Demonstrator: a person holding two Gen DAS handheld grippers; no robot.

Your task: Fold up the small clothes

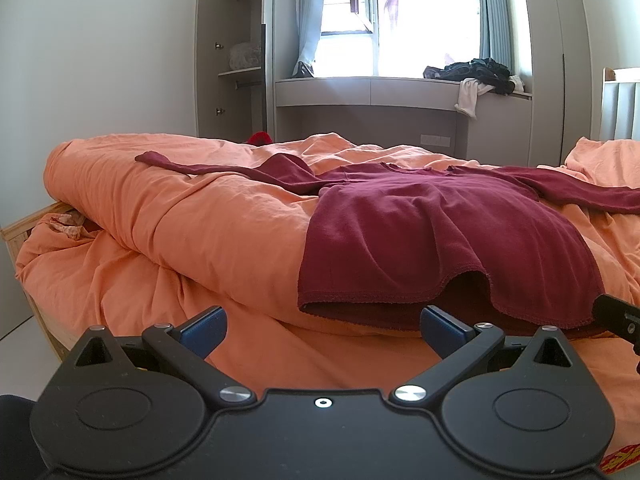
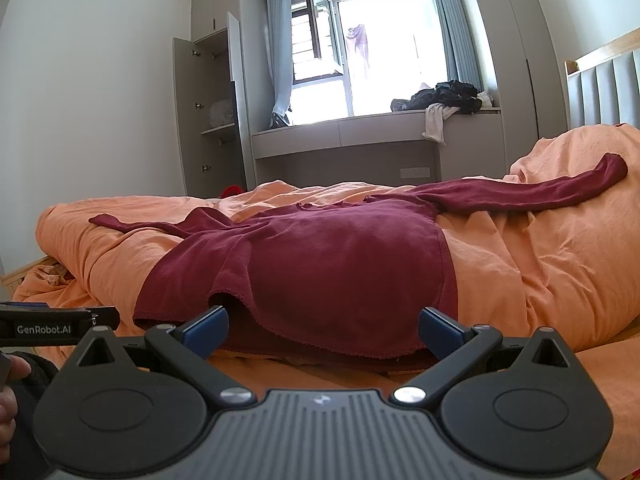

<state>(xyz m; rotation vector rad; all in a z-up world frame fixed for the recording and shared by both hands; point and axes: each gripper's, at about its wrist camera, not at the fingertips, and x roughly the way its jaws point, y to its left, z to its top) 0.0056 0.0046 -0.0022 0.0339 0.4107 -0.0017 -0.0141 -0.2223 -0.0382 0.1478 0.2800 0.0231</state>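
Maroon long-sleeved top is spread flat on orange duvet, sleeves outstretched. Left tool and right tool are held wide apart at near hem, nothing gripped.

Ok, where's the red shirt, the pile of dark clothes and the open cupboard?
red shirt (image 2: pixel 340 264): right wrist view, middle of its body.
pile of dark clothes (image 1: pixel 476 70): left wrist view, top of the heap.
open cupboard (image 1: pixel 208 52): left wrist view, its door.

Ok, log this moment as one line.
stage: pre-grasp | left gripper: open, before hem | right gripper: open, before hem | maroon long-sleeve top: spread flat, unfolded | orange duvet: underneath
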